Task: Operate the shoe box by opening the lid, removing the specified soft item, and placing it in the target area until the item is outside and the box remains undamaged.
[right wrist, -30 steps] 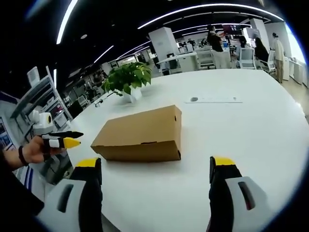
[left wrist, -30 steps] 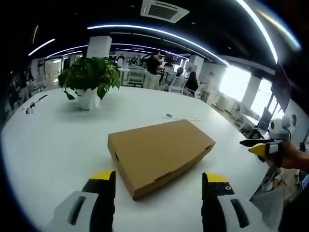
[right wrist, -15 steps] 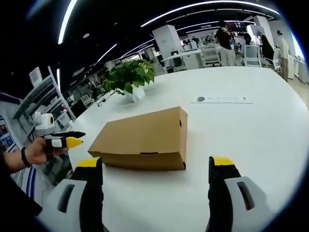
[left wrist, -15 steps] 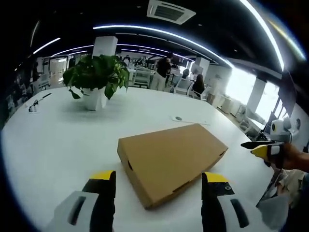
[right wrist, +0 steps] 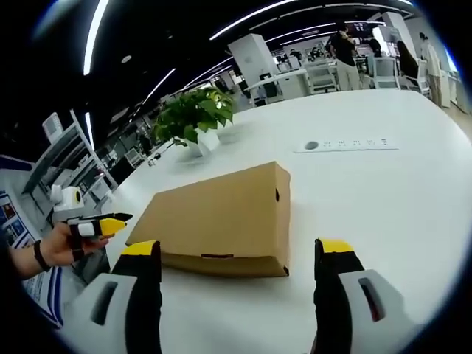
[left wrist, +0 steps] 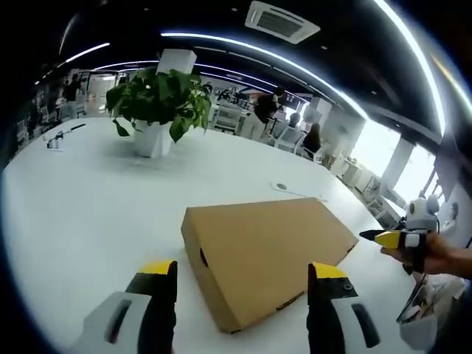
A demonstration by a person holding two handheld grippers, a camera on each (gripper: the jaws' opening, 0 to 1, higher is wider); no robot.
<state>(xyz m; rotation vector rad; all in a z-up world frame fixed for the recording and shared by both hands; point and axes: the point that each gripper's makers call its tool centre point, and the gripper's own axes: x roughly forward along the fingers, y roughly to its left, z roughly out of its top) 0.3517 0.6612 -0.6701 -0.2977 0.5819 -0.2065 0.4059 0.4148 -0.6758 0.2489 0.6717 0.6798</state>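
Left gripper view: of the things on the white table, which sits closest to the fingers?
The brown cardboard shoe box. Its near corner reaches down between the fingers, while the potted plant stands far behind it.

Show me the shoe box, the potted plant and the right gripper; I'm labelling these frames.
shoe box (left wrist: 273, 251), left gripper view, on its closed lid.
potted plant (left wrist: 158, 103), left gripper view, on its leaves.
right gripper (right wrist: 240, 258), right gripper view, midway between its open fingertips.
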